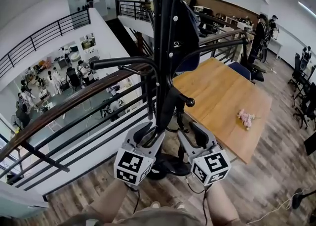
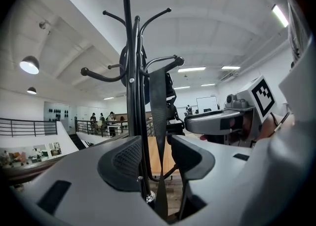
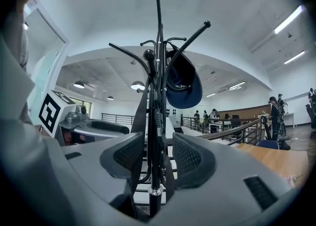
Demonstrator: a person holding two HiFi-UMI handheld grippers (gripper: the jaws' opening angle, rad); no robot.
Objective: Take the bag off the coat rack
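As the bag (image 2: 158, 106) hangs: on the rack (image 2: 127, 22), centre of frame. I make it out only as a flat black strap (image 3: 139, 121) running down beside the pole, and its body is unclear to me.
Left gripper (image 1: 149, 135): low centre of the head view, released. Its own view shows the jaws apart with strap and pole standing in the gap, neither pad pressing.
Right gripper (image 1: 191, 136): just beside the left, also released. The jaws are apart around pole and strap, with nothing pinched.
Risk, pole: if I close now, I judge either tool may clamp the pole along with the strap, and a pull would then drag or tip the rack instead of freeing the bag.
Risk, hook (image 3: 148, 54): the strap seems to loop over this upper hook, so pulling down or outward rather than lifting would likely snag it.
Risk, cap (image 3: 183, 81): it hangs on a neighbouring hook, and shaking the rack may drop it.
Risk, tools: both grippers crowd one pole and could knock each other.
Right gripper view only: the cap at upper centre and the knobbed hook where the strap tops out.
Left gripper view only: the strap's flat face, and the right gripper at middle right.
Head view only: the rack's base (image 1: 170, 160) at bottom centre, the table (image 1: 217, 91) at right and the railing (image 1: 74, 103) at left. It does not show the jaw gaps.
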